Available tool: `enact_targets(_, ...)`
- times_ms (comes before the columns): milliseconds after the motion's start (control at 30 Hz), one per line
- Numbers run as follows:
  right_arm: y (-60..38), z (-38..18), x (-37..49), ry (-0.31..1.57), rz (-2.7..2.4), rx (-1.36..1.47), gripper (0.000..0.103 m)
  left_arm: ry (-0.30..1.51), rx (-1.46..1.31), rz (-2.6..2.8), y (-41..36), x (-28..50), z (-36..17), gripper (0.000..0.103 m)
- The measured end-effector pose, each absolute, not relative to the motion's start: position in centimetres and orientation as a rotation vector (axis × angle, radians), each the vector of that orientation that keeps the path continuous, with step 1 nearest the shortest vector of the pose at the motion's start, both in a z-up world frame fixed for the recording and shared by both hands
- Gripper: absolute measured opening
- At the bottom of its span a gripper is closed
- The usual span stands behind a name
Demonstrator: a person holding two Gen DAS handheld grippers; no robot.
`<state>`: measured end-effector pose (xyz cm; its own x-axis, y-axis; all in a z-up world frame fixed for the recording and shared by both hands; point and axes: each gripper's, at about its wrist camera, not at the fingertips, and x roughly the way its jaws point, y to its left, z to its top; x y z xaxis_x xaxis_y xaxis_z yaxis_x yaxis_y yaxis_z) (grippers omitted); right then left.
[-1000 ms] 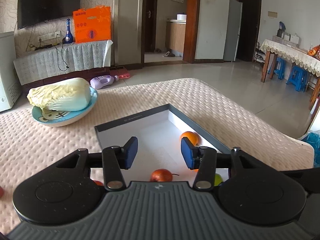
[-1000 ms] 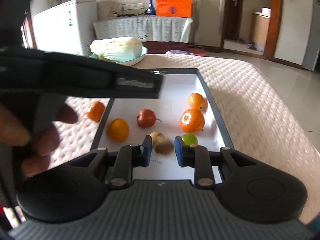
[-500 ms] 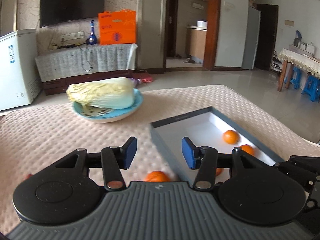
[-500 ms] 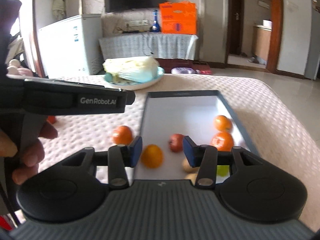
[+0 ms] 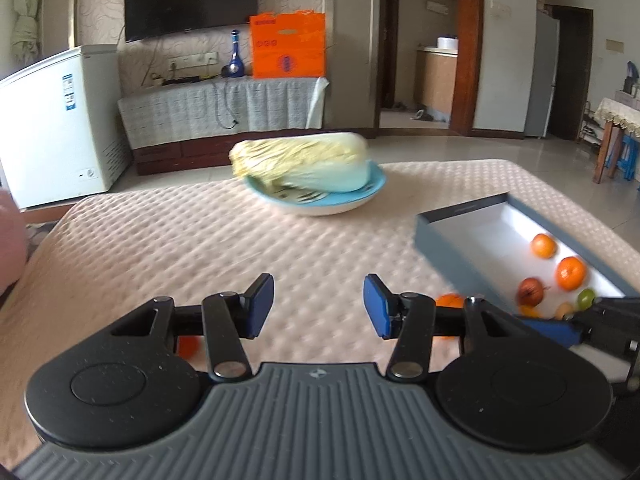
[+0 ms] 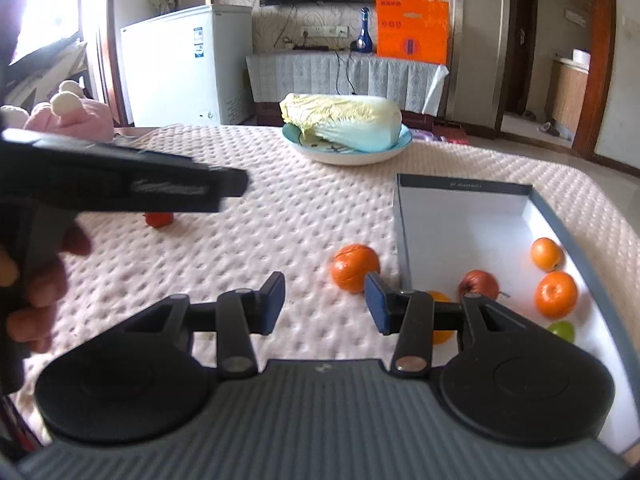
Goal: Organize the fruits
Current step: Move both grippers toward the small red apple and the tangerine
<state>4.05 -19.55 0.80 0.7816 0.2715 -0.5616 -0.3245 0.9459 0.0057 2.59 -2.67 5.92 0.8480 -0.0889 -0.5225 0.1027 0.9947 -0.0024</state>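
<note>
Over on the left, a small red fruit (image 6: pixel 159 219) sits alone on the quilted bed (image 6: pixel 280 216), partly tucked behind the left claw (image 5: pixel 319 306), which is part open with nothing between its pads. Further right, a loose orange (image 6: pixel 355 267) lies on the bed just beside the box's left wall; it's round, so there's no real long axis. The right claw (image 6: pixel 325 303) is also part open and empty, hovering just left of that orange. The box (image 6: pixel 402 232) runs lengthwise away from the camera and holds two oranges (image 6: pixel 556 294), a red apple (image 6: pixel 479 283) and something green (image 6: pixel 562 330). Behind, a cabbage (image 6: pixel 342 126) lies sideways on a blue plate (image 6: pixel 404 140).
</note>
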Motion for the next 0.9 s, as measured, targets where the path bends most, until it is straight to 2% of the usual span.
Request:
enact_targets(300, -17.7, -1.0, 6.0, 0.643, 0.211, -0.110, 0.046, 0.563, 0.017, -0.054, 3.0, 1.4, 4.3, 0.057)
enact_targets(367, -17.8, -1.3, 6.5, 0.652, 0.186, -0.105, 0.046, 0.558, 0.016, -0.044, 4.1, 1.1, 4.0, 0.065)
enact_targets(467, -17.7, -1.7, 7.2, 0.659, 0.160, -0.090, 0.047, 0.549, 0.007, -0.038, 5.2, 1.1, 3.5, 0.070)
enact_targets(900, -16.5, -2.3, 8.7, 0.617, 0.155, -0.169, 0.049, 0.641, 0.010, -0.024, 5.7, 4.8, 0.2, 0.070)
